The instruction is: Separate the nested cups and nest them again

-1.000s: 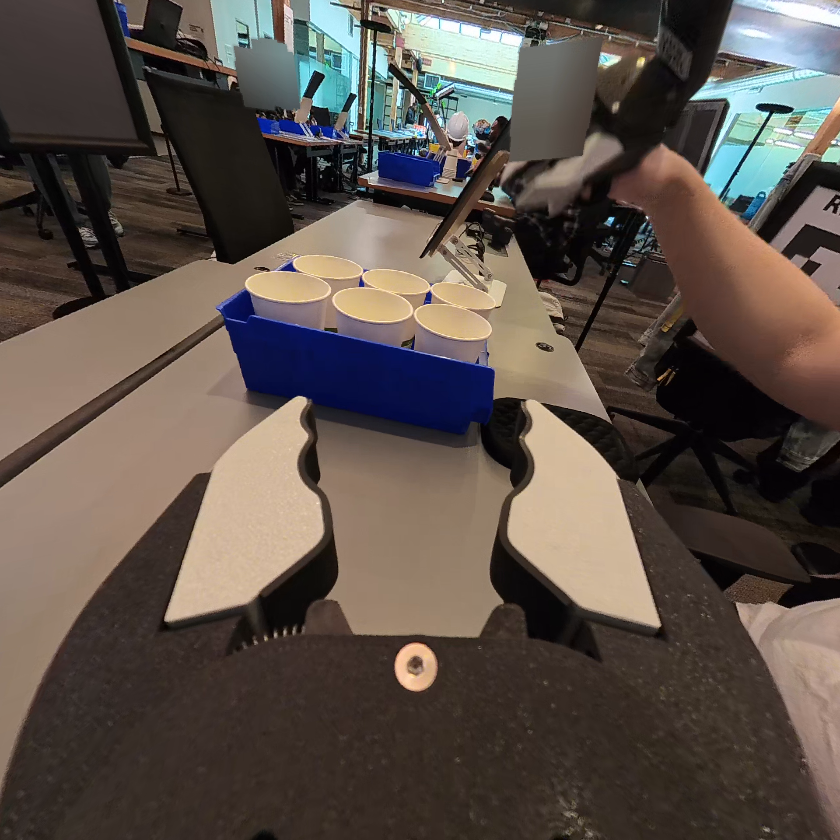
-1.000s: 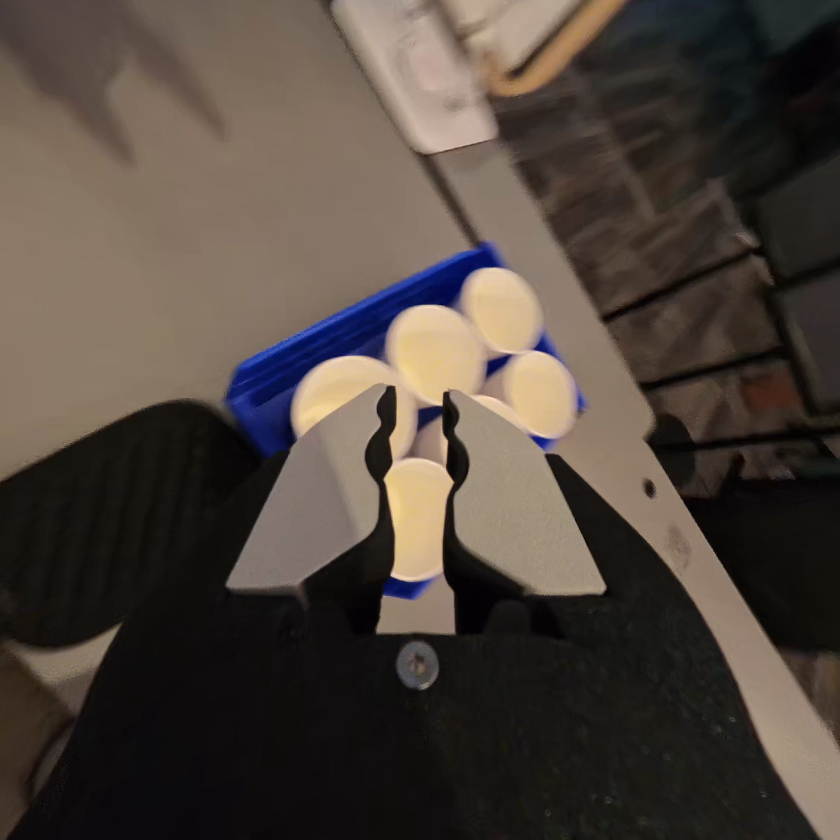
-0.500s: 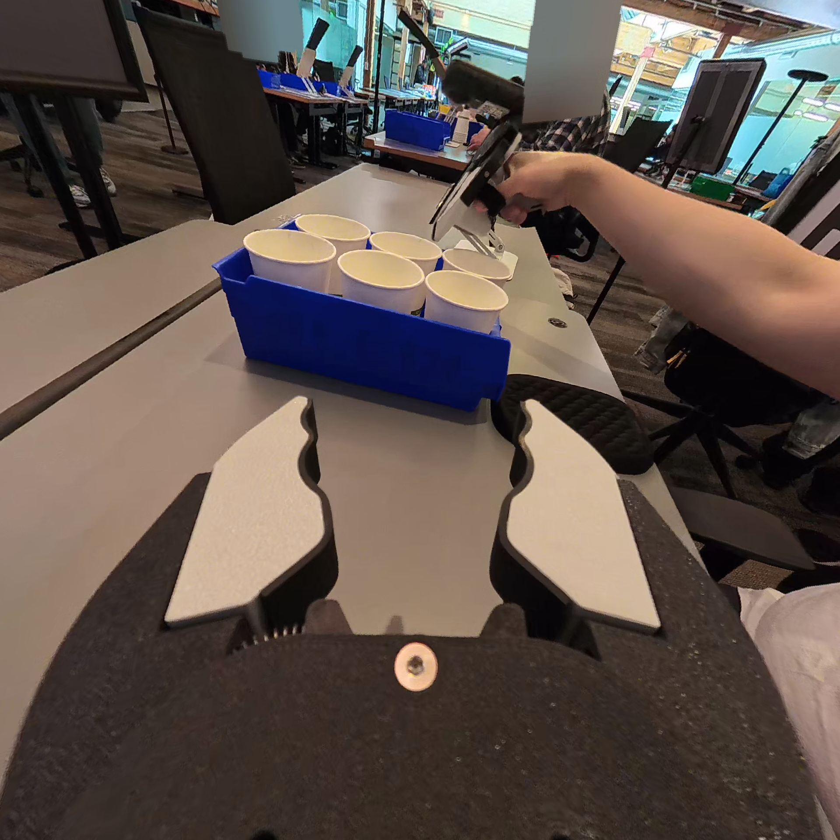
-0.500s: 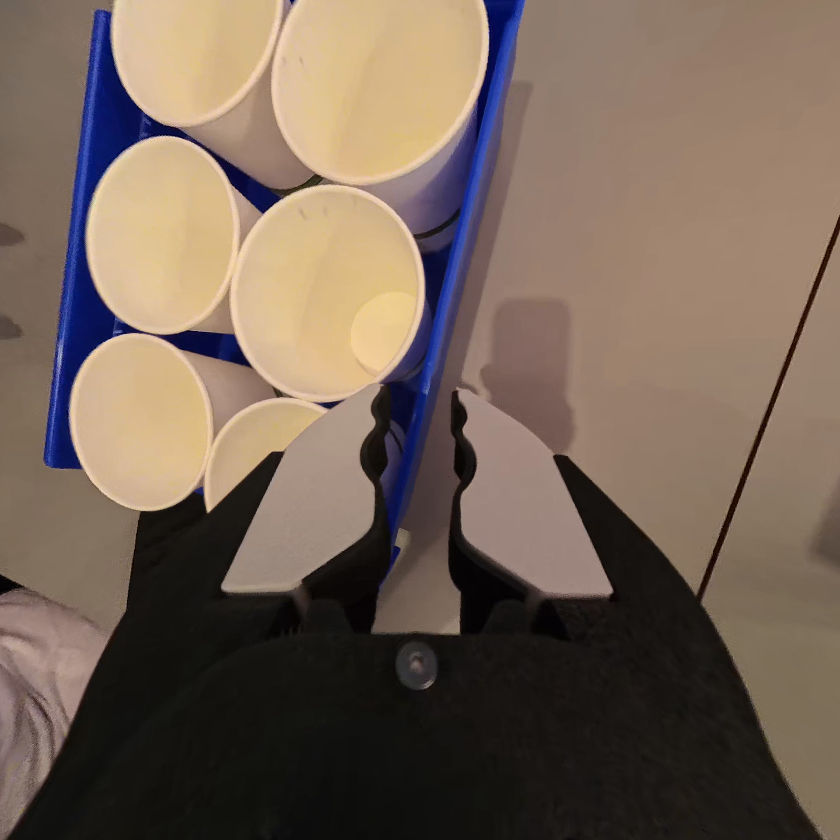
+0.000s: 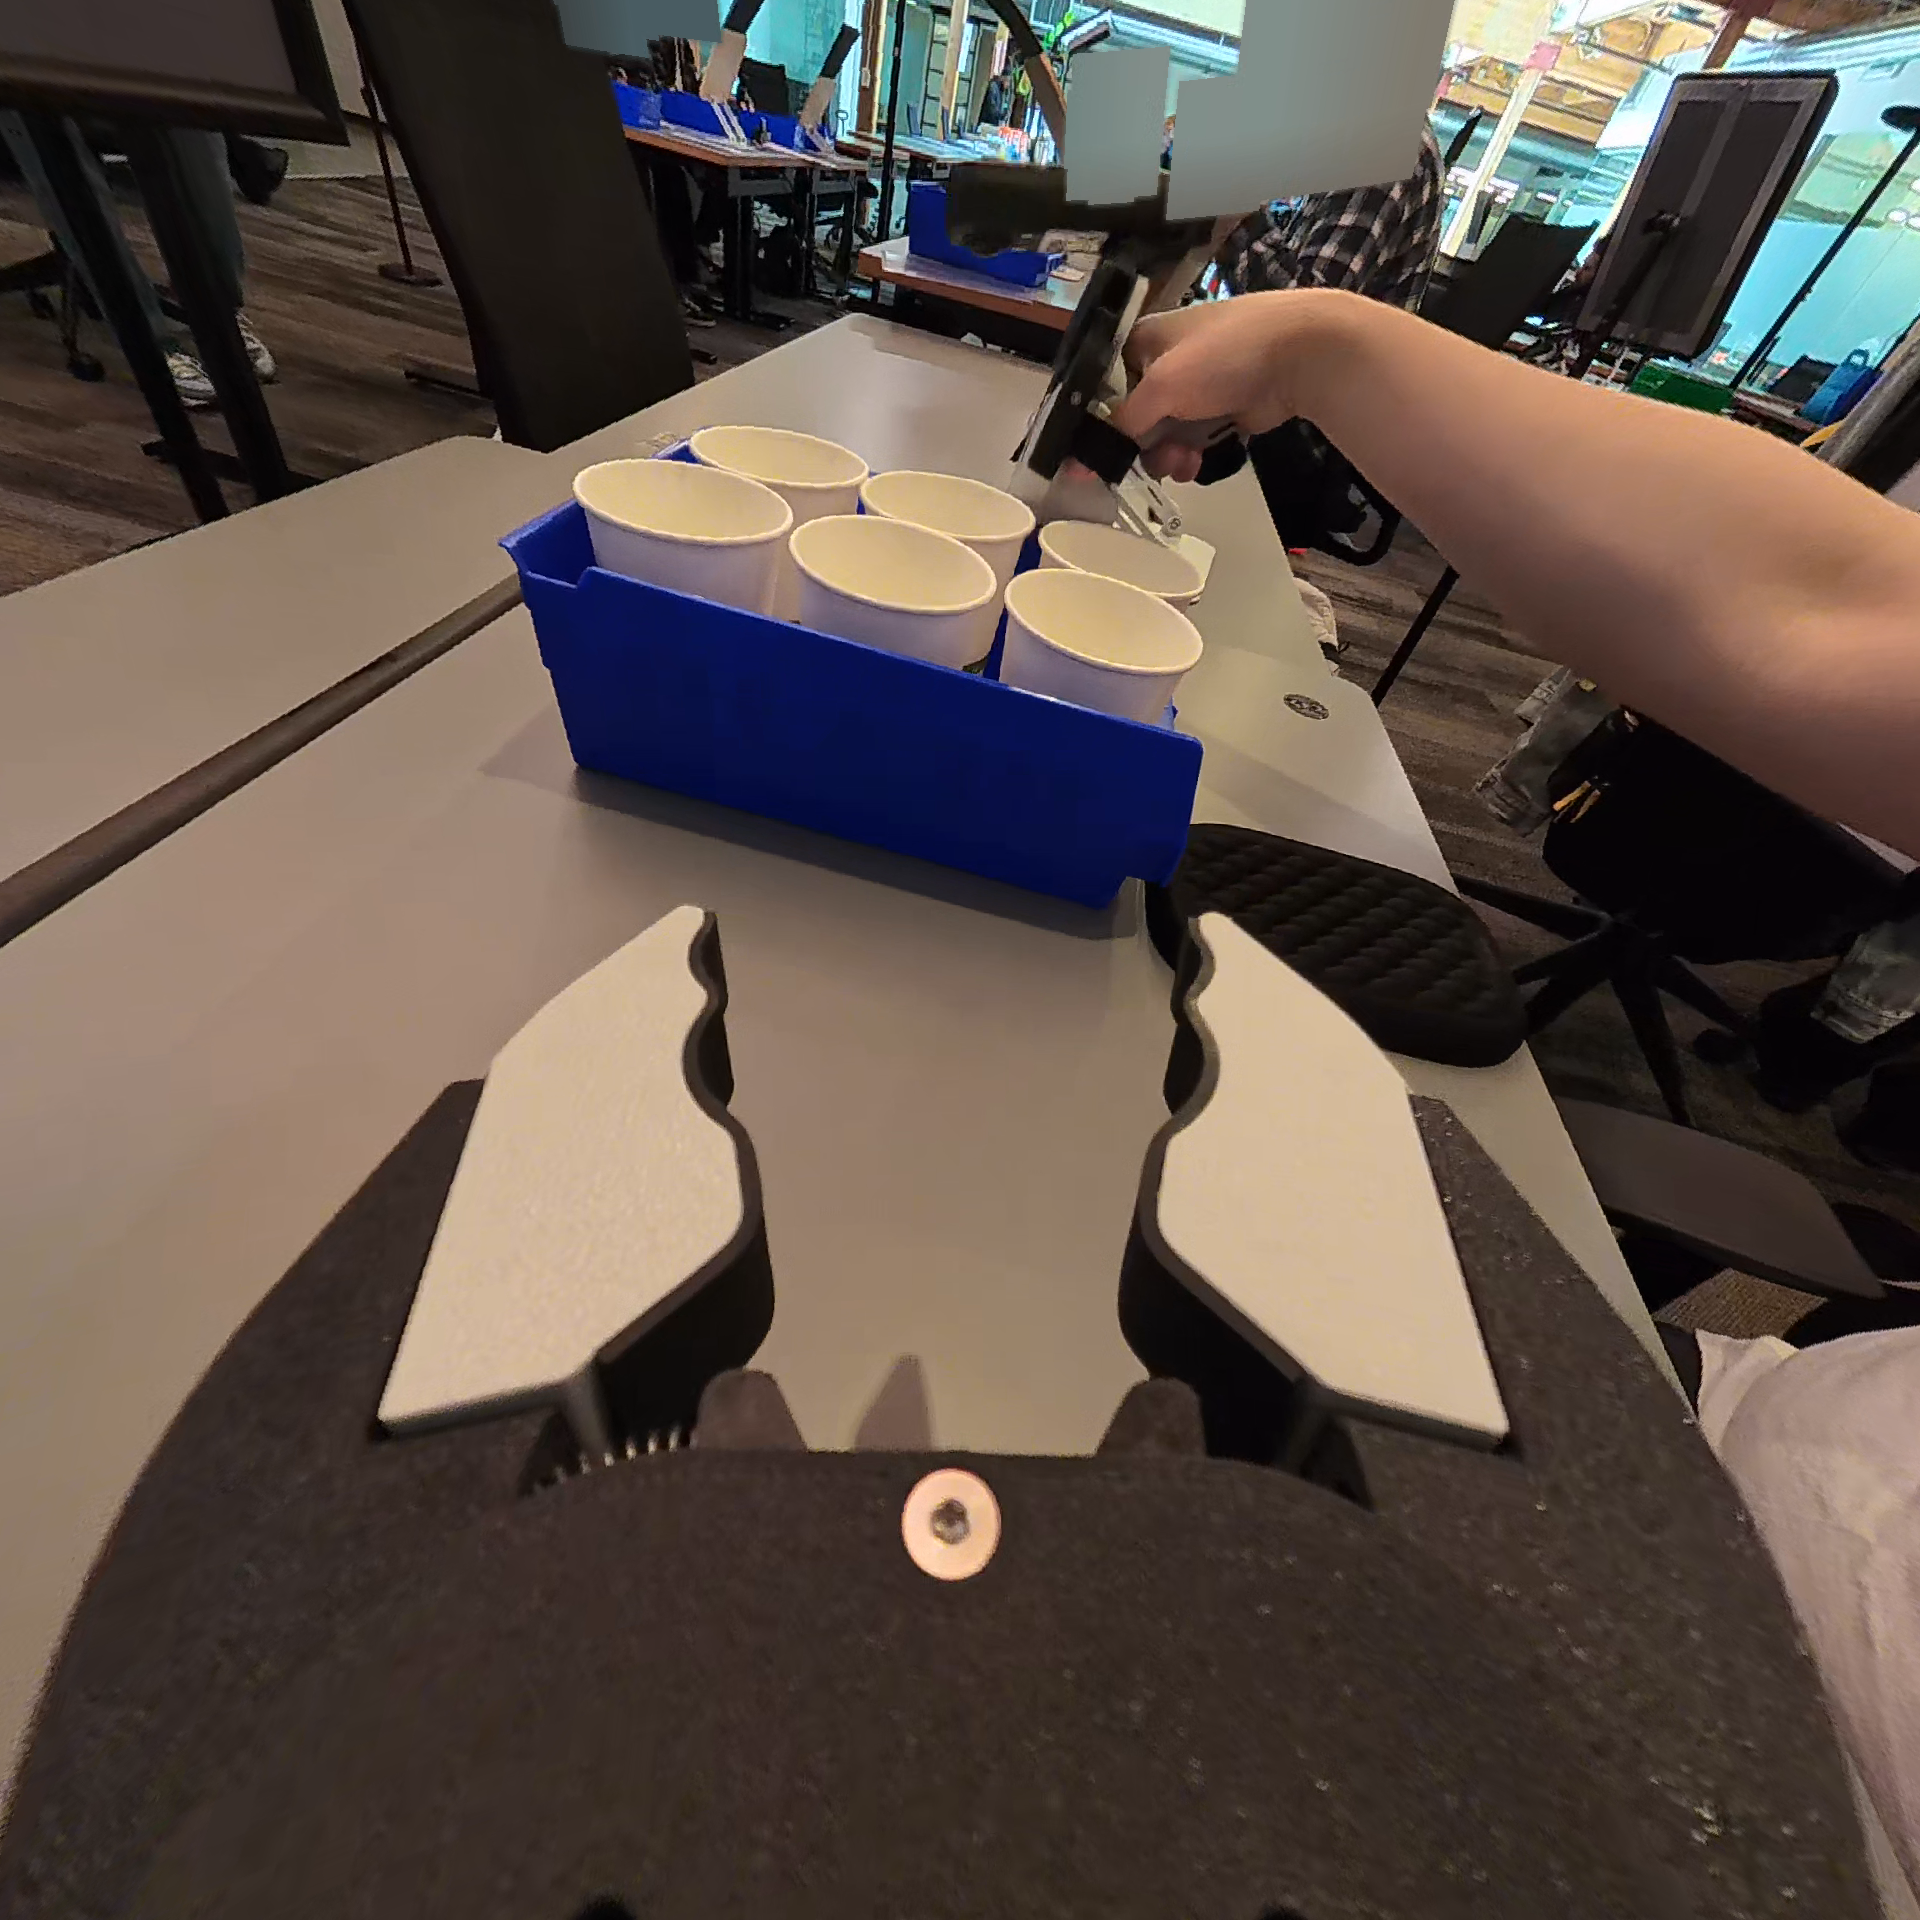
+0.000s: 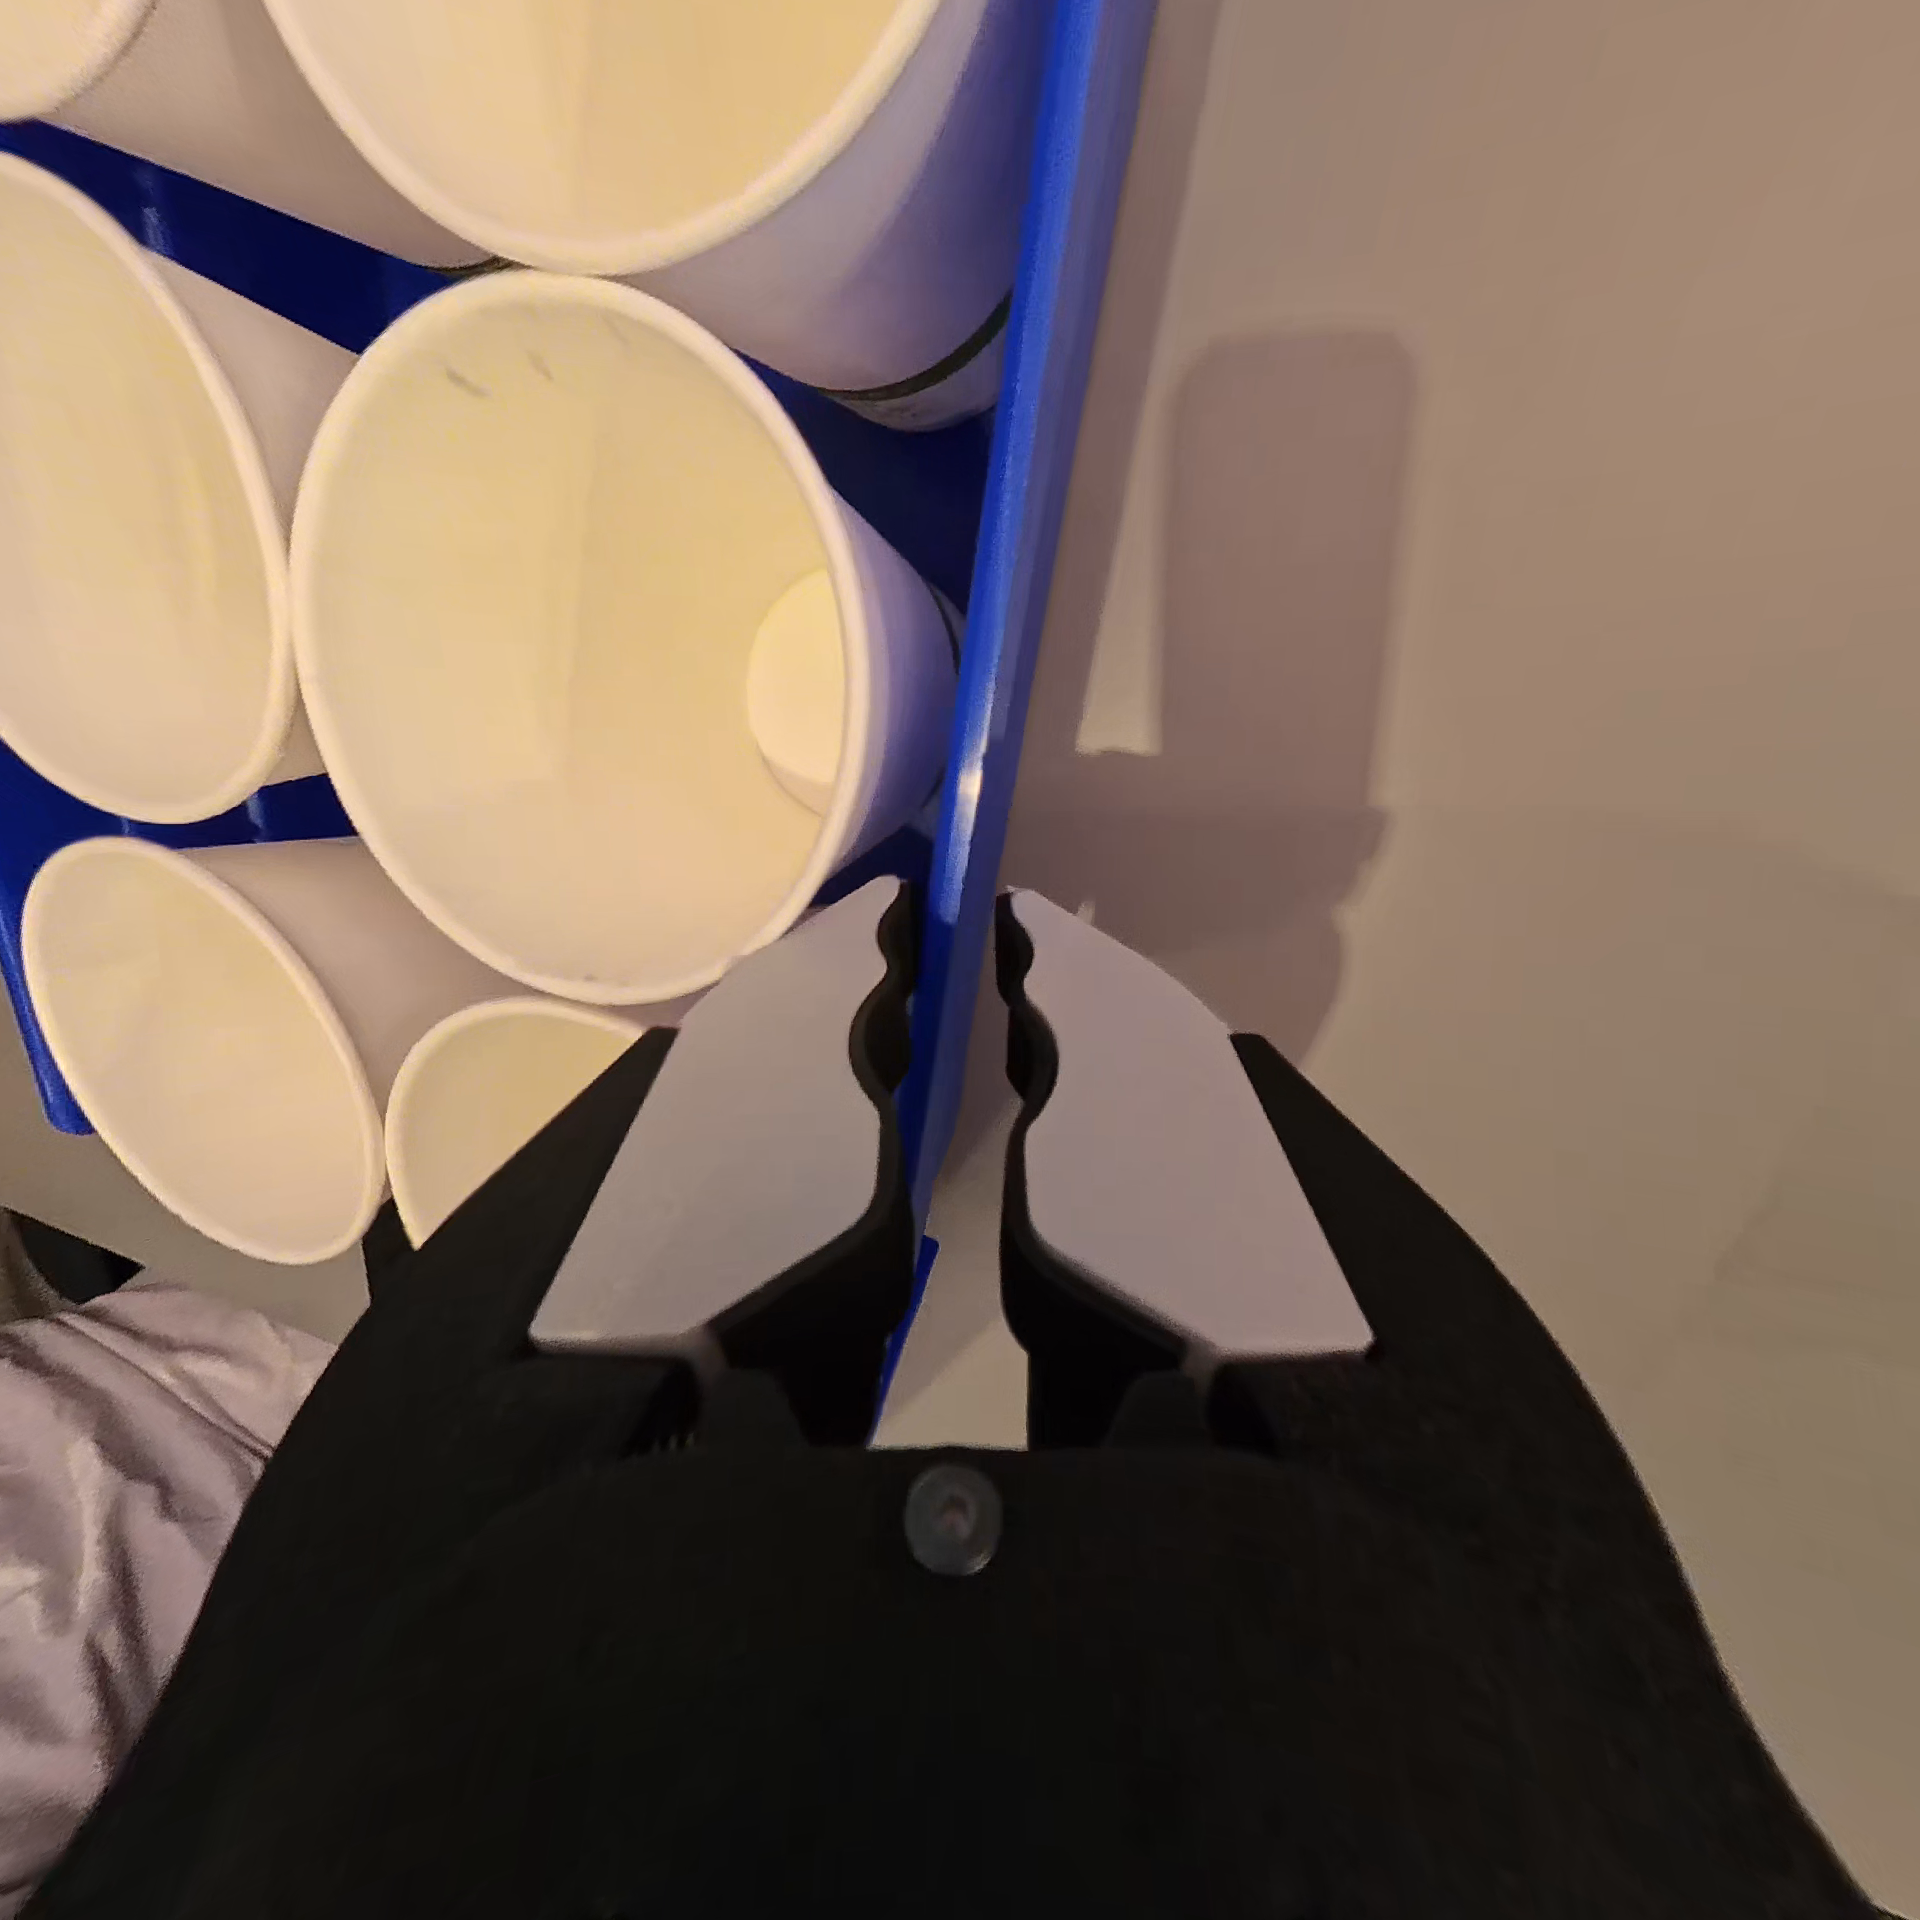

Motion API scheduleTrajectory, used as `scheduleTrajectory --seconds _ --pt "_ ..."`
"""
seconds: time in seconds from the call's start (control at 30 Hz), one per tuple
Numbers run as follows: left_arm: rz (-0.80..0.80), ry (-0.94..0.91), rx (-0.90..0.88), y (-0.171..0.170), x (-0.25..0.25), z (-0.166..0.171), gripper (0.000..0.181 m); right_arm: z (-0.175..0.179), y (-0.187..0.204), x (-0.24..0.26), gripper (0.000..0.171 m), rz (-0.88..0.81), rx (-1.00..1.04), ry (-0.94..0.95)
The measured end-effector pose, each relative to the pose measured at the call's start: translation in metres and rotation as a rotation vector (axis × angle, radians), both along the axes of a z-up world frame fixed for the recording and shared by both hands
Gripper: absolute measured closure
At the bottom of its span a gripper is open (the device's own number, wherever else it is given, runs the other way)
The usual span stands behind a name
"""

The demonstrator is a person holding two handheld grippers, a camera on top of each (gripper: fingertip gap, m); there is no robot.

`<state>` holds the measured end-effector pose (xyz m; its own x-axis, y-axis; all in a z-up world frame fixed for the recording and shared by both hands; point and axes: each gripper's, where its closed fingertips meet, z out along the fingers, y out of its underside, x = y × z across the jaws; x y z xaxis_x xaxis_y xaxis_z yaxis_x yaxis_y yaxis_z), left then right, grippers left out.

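Cups (image 5: 894, 577) are standing in the blue bin (image 6: 1023, 582); your right gripper (image 6: 951, 909), jaws narrowly parted, is straddling its wall. Your left gripper (image 5: 951, 935) is gaping wide, empty, short of the bin.

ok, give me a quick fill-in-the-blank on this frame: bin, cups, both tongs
1. The blue bin holds ___ white paper cups.
2. The left tongs hover with jaws ___ and nothing between them.
3. The right tongs straddle the bin's ___, one finger inside, one outside.
4. The bin rests on a ___ table.

Missing words: six; open; wall; grey
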<state>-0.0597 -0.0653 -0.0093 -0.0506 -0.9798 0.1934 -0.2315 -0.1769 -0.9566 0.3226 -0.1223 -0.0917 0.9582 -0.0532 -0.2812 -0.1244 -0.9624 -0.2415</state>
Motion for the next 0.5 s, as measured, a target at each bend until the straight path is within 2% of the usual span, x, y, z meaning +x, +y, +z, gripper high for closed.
scheduleTrajectory --seconds 0.17,0.3,0.37,0.5 --pt "0.115 0.056 0.079 0.014 -0.014 0.011 0.101 -0.003 0.002 -0.002 0.165 0.017 -0.018 0.001" --pt "0.27 0.073 0.041 0.029 -0.044 0.036 0.103 -0.004 0.003 -0.001 0.166 0.037 -0.004 -0.028" --pt "0.39 0.16 0.062 0.041 -0.074 0.038 0.103 -0.004 0.005 0.0 0.166 0.033 0.007 -0.04" --pt "0.778 0.347 0.177 0.072 -0.169 0.035 0.105 -0.004 0.007 0.003 0.166 0.031 0.021 -0.07"
